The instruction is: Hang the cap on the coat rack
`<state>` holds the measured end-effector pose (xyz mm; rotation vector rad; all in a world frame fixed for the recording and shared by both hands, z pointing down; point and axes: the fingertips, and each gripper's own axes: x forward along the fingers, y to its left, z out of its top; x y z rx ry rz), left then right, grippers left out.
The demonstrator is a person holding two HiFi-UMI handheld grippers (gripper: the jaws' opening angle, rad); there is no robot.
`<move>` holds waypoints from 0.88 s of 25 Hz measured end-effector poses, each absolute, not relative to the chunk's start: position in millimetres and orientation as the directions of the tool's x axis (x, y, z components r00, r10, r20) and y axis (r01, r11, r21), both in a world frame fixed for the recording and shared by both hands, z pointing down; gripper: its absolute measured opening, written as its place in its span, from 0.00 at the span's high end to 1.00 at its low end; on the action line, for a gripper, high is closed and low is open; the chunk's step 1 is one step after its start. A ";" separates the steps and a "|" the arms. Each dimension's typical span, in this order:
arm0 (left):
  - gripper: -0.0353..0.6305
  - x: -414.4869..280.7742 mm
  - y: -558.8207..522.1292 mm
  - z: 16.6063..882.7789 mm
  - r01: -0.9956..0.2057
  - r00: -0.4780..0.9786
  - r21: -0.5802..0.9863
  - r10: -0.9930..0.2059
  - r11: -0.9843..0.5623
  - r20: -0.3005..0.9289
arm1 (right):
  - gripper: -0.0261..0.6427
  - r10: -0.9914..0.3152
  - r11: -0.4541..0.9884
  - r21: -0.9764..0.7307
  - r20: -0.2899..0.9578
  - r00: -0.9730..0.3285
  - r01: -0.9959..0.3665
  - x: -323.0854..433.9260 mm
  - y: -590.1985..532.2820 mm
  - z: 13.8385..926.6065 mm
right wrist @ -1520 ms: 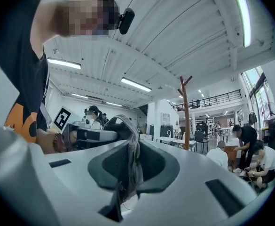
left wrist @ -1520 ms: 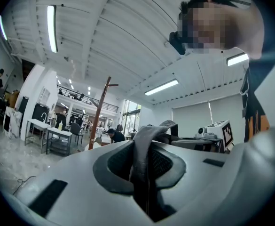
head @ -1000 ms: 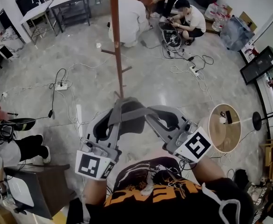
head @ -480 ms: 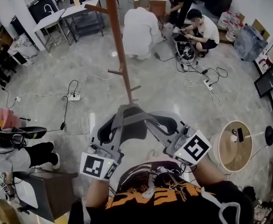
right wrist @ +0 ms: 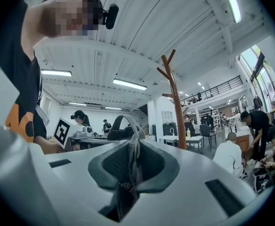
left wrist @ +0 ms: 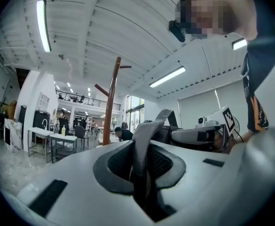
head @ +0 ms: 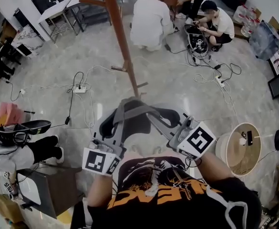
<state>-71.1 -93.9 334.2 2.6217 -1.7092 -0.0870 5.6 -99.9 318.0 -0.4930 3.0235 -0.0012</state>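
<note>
Here, in the head view, the person holds the grey cap (head: pixel 135 114) stretched between the two tools, low in the near middle of the scene. The left hand-held gripper (head: pixel 111 129) is clamped on the cap's left side and the right hand-held gripper (head: pixel 167 124) on its right side. The brown coat rack (head: pixel 122 46) stands on the grey floor (head: pixel 177 87) just beyond the cap, its pole running up and to the far left, with short pegs along it. Farther off, a person in white (head: pixel 151 15) crouches beside two others among cables. A power strip (head: pixel 79 88) lies to the left, and a round table (head: pixel 230 156) stands at the right.

In the left gripper view, the left hand-held gripper (left wrist: pixel 144 171) has its jaws closed on a fold of the cap (left wrist: pixel 149 133), whose grey cloth rises upright from between the dark pads. The coat rack (left wrist: pixel 110 102) stands far off, left of the cloth. The right hand-held gripper (left wrist: pixel 200 135) shows to the right.

In the right gripper view, the right hand-held gripper (right wrist: pixel 128 173) has its jaws pinched nearly together on a thin edge of the cap (right wrist: pixel 132 147), which stands up between the pads. The coat rack (right wrist: pixel 175 107) rises to the right, with forked pegs at its top, and the person in white (right wrist: pixel 229 157) crouches at the far right.
</note>
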 end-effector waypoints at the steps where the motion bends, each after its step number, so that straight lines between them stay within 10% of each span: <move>1: 0.85 -74.9 -98.8 336.0 -0.913 0.403 0.040 -0.914 -0.405 -0.042 | 0.88 -0.321 0.947 -0.012 -0.071 -0.944 -0.321 1.8 -104.3 318.9; 22: 0.85 -155.1 -210.1 431.5 -0.871 0.474 0.112 -0.878 -0.478 -0.063 | 0.88 -0.454 0.884 -0.085 0.077 -0.888 -0.459 -81.4 -205.8 412.3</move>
